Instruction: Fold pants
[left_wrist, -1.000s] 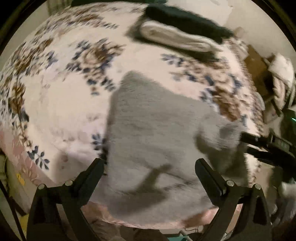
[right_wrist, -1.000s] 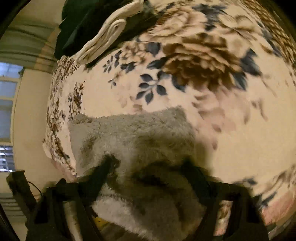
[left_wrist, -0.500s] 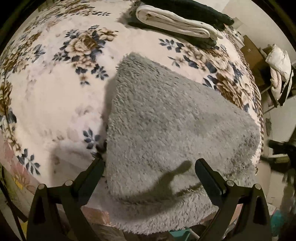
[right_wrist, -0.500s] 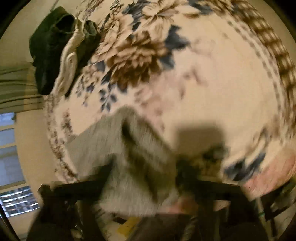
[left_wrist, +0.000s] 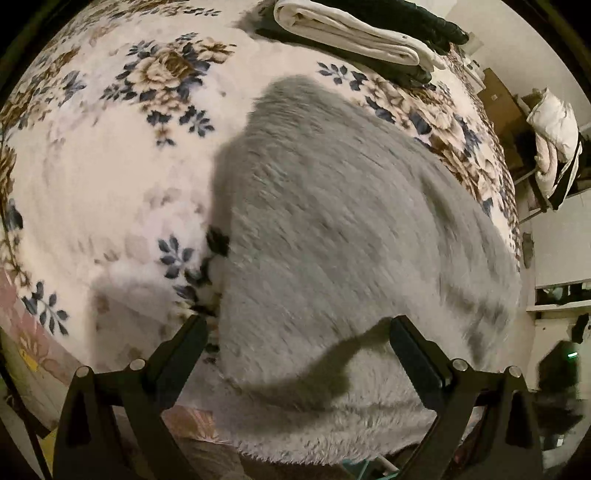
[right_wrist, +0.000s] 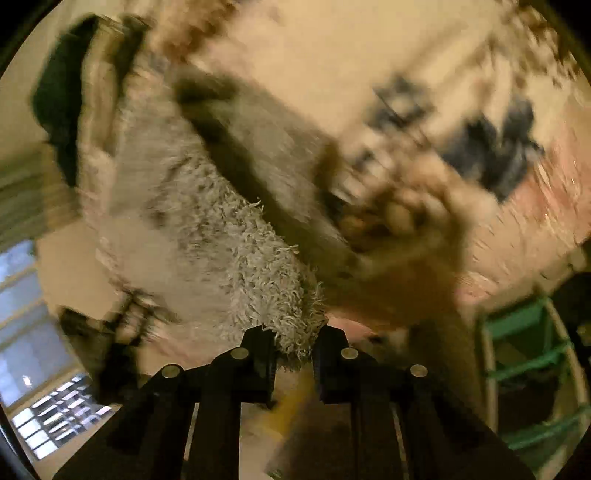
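1. On the near edge of the floral blanket (left_wrist: 110, 177): grey fleece pants (left_wrist: 351, 229), folded into a broad pad, hem hanging slightly over the bed's front.
2. Left gripper (left_wrist: 295, 350) poised above the pad's near edge, jaws wide apart, nothing between them, not pressing the cloth.
3. Right gripper (right_wrist: 293, 350) with jaws having just closed, now pinched on a shaggy corner of the pants (right_wrist: 258, 258); tuft visible between the pads, view badly smeared by motion.
4. Handling, as a judgement: light, thick and very soft; no stiffness, so likely to sag and droop from any single grip point. Pile looks grippy rather than slippery, yet plush enough to compress and slip out of a shallow pinch.
5. Best hold, probably: deep bite on a doubled edge or corner, both layers taken together, with the second gripper at the matching corner to keep the fold square.
6. Toward the far edge of the blanket: stack of folded clothes, a cream garment (left_wrist: 354, 33) on dark ones (left_wrist: 424, 22), apart from the pants.
7. Beyond the right edge: white bundle on a rack (left_wrist: 550, 136), well clear.
8. Green frame (right_wrist: 528, 350) below the bed's front edge, beside the right gripper; possible snag on a low swing.
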